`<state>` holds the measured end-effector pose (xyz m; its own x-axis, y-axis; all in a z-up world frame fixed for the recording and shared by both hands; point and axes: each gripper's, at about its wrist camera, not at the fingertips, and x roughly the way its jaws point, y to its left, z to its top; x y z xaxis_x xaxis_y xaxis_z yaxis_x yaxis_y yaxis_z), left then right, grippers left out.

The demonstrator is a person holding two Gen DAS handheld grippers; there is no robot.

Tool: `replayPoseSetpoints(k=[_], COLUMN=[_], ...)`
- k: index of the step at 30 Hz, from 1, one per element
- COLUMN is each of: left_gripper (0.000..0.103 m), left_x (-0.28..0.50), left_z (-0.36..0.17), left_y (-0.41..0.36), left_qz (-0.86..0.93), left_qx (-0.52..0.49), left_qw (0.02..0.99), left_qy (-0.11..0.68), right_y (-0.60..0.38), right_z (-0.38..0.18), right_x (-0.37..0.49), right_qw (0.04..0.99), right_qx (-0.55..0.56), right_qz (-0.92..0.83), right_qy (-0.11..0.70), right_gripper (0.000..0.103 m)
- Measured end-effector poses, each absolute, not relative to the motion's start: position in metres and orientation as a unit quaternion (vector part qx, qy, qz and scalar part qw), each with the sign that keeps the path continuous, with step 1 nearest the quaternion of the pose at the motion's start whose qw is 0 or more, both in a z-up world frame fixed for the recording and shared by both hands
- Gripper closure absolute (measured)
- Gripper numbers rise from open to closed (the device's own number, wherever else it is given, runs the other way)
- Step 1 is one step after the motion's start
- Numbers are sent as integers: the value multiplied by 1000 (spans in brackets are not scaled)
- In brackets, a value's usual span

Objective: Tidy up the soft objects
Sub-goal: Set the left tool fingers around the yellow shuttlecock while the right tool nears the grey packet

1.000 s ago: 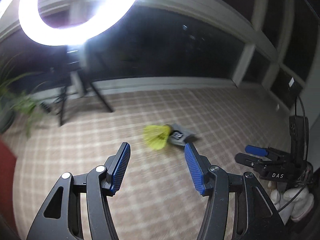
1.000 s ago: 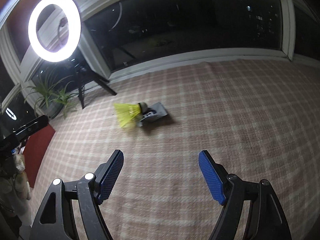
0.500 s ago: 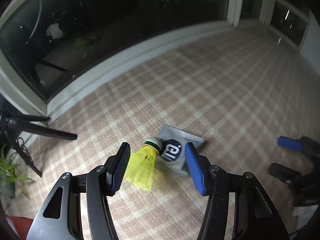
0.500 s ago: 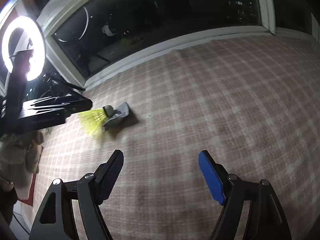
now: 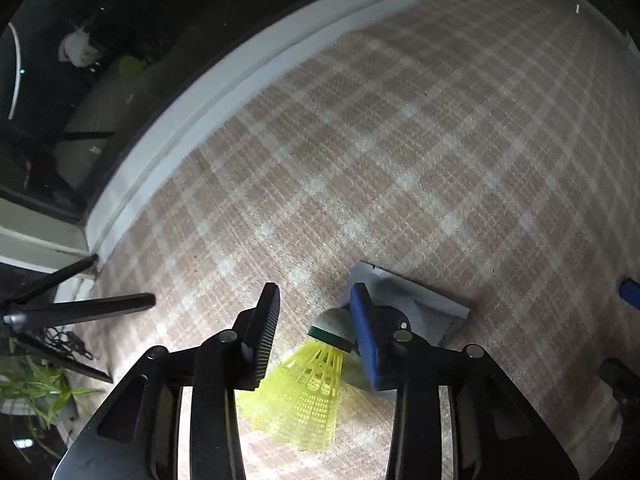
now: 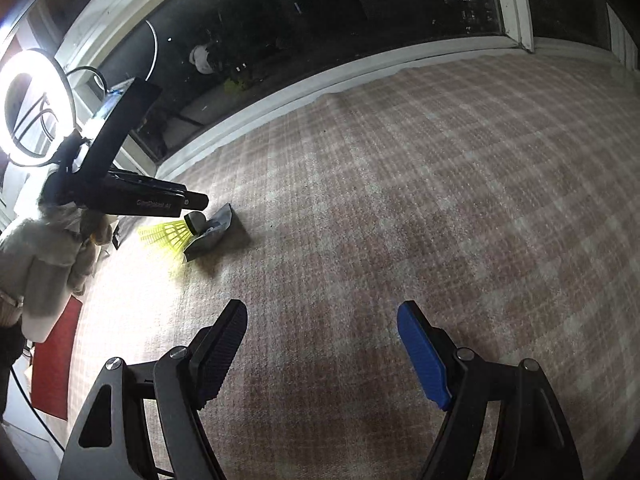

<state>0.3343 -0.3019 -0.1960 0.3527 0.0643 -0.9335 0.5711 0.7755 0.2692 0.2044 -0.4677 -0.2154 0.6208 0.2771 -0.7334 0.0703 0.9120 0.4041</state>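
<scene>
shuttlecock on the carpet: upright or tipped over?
Tipped over. The shuttlecock lies on its side on the carpet, cork end against the grey pouch, yellow skirt fanned toward the camera.

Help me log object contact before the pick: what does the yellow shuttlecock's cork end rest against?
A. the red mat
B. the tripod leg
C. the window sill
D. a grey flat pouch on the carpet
D: in the left wrist view the shuttlecock lies on the carpet with its cork end at the grey pouch.
</scene>
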Motion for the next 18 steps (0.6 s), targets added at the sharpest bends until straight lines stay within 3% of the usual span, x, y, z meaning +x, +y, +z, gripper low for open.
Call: replayPoseSetpoints(k=[18], left_gripper=[73], left_x=[297], left_z=[-207], left_y=[-231], left_qz=[-172], left_qx=[276], left_qw=[750], left_qy=[575], right_y=[-453], right_z=[-209], right_x=[205], right_qw=[876], right_qx=[195], right_qz=[72], right_qy=[436], right_gripper=[29])
